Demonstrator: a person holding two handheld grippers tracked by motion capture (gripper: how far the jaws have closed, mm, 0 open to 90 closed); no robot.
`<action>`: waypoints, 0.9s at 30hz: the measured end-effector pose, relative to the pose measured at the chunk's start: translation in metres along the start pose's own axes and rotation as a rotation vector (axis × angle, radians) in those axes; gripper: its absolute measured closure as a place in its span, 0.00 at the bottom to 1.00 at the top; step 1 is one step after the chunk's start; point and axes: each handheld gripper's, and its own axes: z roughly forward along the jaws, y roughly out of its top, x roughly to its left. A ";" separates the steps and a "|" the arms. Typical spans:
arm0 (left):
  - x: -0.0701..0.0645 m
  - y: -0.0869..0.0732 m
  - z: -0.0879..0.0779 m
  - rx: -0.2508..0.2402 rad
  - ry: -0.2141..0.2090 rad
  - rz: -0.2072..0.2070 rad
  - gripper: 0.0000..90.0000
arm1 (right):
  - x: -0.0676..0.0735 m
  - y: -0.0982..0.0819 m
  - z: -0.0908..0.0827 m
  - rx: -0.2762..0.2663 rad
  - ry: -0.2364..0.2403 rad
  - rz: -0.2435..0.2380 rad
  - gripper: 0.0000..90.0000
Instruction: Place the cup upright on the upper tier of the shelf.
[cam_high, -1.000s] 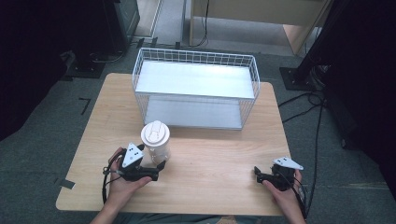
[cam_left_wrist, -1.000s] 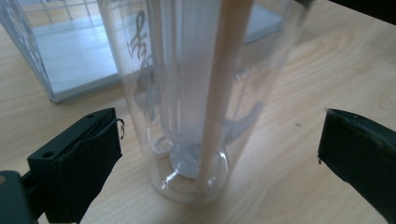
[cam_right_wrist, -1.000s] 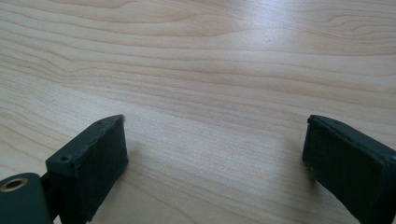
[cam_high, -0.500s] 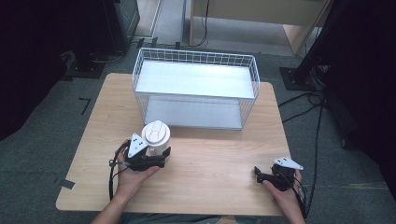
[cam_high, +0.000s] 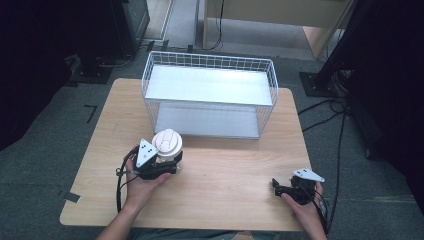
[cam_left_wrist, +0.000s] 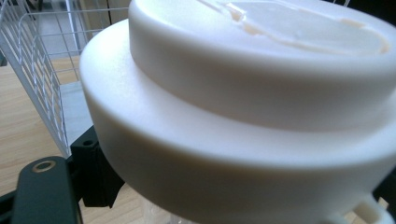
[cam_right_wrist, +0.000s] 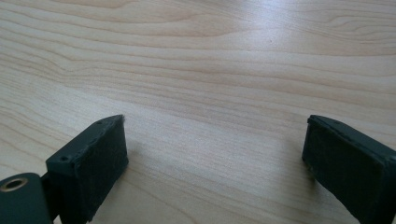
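A cup with a white domed lid (cam_high: 167, 142) stands on the wooden table (cam_high: 230, 160), left of centre. My left gripper (cam_high: 171, 165) is low against it, and the cup's body sits between the jaws. In the left gripper view the lid (cam_left_wrist: 243, 107) looms very close, with one black jaw pad (cam_left_wrist: 95, 172) beside the cup, standing wide. That gripper looks open around the cup. At the table's front right my right gripper (cam_high: 276, 186) rests low, open (cam_right_wrist: 215, 158) over bare wood with nothing between its pads.
A white wire basket (cam_high: 210, 61) with a pale floor stands at the back middle of the table, its near wall just beyond the cup. Its mesh (cam_left_wrist: 37, 84) appears in the left gripper view. Cables and dark stands lie on the floor around.
My left gripper has moved right and forward until its jaws are on either side of the cup. The cup has stayed in place, and the right gripper has not moved.
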 end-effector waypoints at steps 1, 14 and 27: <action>0.000 0.000 0.000 -0.002 0.004 0.004 0.17 | 0.000 0.000 0.000 0.000 0.000 0.001 0.07; 0.002 0.015 -0.005 -0.037 0.004 0.013 0.18 | 0.000 0.000 0.000 0.000 -0.001 0.000 0.07; -0.002 0.051 -0.014 -0.116 -0.006 0.043 0.18 | 0.000 0.000 0.000 0.000 -0.001 -0.001 0.07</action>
